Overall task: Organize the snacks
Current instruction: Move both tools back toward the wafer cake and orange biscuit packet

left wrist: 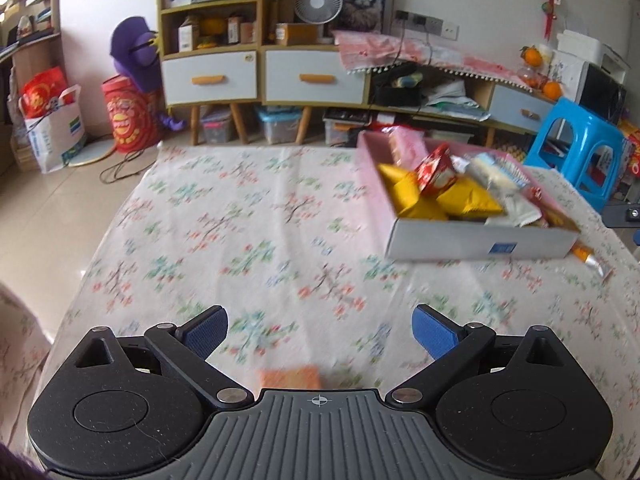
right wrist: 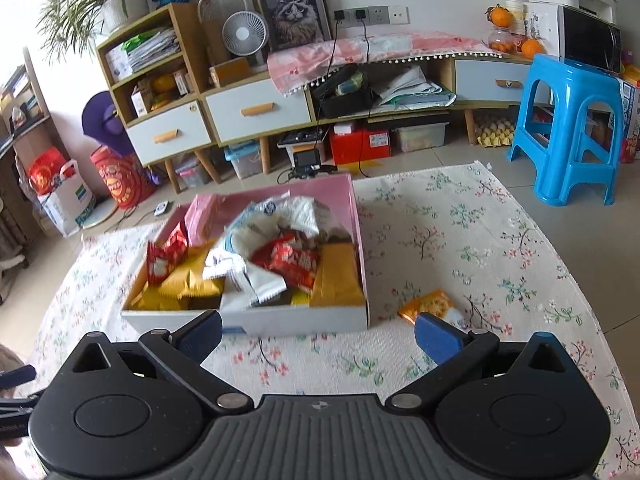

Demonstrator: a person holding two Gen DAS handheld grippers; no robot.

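Observation:
A pink-lined cardboard box (right wrist: 304, 320) sits on the floral tablecloth, filled with yellow, red and white snack packets (right wrist: 280, 260). It also shows in the left wrist view (left wrist: 472, 240) at the right. An orange snack packet (right wrist: 430, 305) lies on the cloth just right of the box; its end pokes out beside the box in the left wrist view (left wrist: 588, 258). Another orange packet (left wrist: 290, 377) lies right below my left gripper (left wrist: 320, 332), which is open and empty. My right gripper (right wrist: 318, 334) is open and empty, in front of the box.
The table (left wrist: 240, 240) is covered by a floral cloth. Behind it stand a low cabinet with drawers (right wrist: 256, 112), a blue plastic stool (right wrist: 572, 128), a fan (right wrist: 244, 34) and bags on the floor (left wrist: 56, 128).

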